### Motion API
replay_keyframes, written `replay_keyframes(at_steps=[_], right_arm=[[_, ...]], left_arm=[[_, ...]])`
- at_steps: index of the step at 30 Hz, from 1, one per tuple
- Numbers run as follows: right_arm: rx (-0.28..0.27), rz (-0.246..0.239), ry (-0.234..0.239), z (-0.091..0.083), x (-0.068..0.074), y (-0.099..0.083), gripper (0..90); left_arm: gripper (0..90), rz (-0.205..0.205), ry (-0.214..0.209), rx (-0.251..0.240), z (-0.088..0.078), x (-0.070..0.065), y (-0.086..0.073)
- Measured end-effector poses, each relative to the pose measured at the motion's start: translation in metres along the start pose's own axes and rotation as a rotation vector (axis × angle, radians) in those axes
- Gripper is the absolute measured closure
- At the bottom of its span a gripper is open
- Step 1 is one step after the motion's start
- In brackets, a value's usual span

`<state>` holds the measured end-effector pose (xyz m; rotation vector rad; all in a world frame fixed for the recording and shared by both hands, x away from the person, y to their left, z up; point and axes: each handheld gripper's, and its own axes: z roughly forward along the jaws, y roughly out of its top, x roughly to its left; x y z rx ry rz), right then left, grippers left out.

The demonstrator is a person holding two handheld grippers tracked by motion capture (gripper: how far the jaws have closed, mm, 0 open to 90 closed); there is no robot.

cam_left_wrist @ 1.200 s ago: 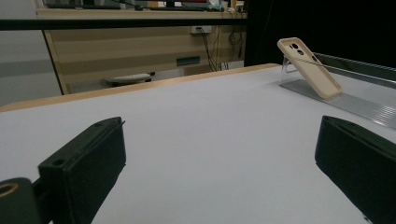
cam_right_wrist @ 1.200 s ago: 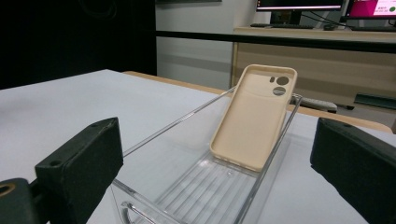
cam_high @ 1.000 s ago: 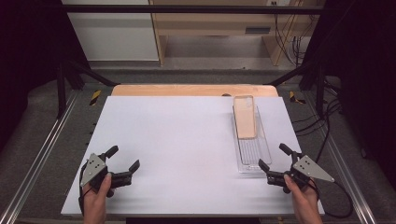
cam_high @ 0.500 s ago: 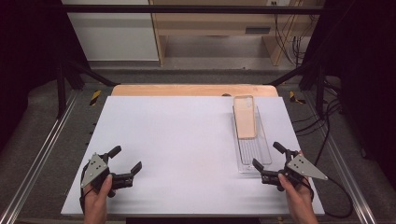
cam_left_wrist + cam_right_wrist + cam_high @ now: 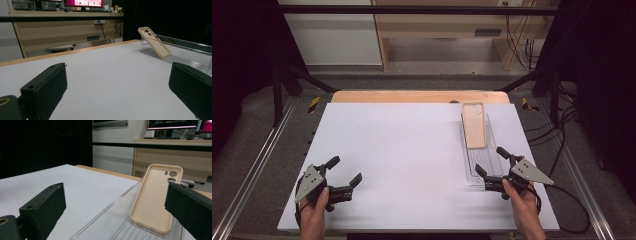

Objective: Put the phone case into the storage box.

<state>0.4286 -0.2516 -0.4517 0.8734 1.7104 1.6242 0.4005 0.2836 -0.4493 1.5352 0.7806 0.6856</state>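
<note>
A beige phone case [image 5: 474,124] [image 5: 154,41] [image 5: 155,197] leans tilted in a clear plastic stand [image 5: 482,160] [image 5: 112,220] on the right side of the white table [image 5: 402,150]. My right gripper [image 5: 493,160] [image 5: 117,212] is open at the stand's near end, its jaws on either side of it, with nothing held. My left gripper [image 5: 344,170] [image 5: 117,95] is open over the table near the front left, far from the case, with nothing between its jaws.
A wooden strip [image 5: 412,96] runs along the table's far edge. Metal rails [image 5: 257,160] flank the table. Behind it stand a wooden desk [image 5: 65,30] with monitors [image 5: 172,124] and hanging cables [image 5: 524,30].
My right gripper has moved forward and a little left, up to the near end of the clear stand. The left gripper has stayed in place.
</note>
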Motion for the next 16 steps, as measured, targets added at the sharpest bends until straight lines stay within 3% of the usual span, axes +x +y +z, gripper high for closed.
replay_keyframes(at_steps=[10,16], right_arm=[[0.055,0.012,0.000,-0.001,-0.004,-0.003,3.7],[0.046,0.068,-0.035,-0.013,-0.010,-0.003,4.3]], left_arm=[[1.7,0.014,-0.019,-0.002,-0.007,-0.006,-0.001],[1.7,0.008,-0.012,0.004,-0.005,-0.004,-0.002]])
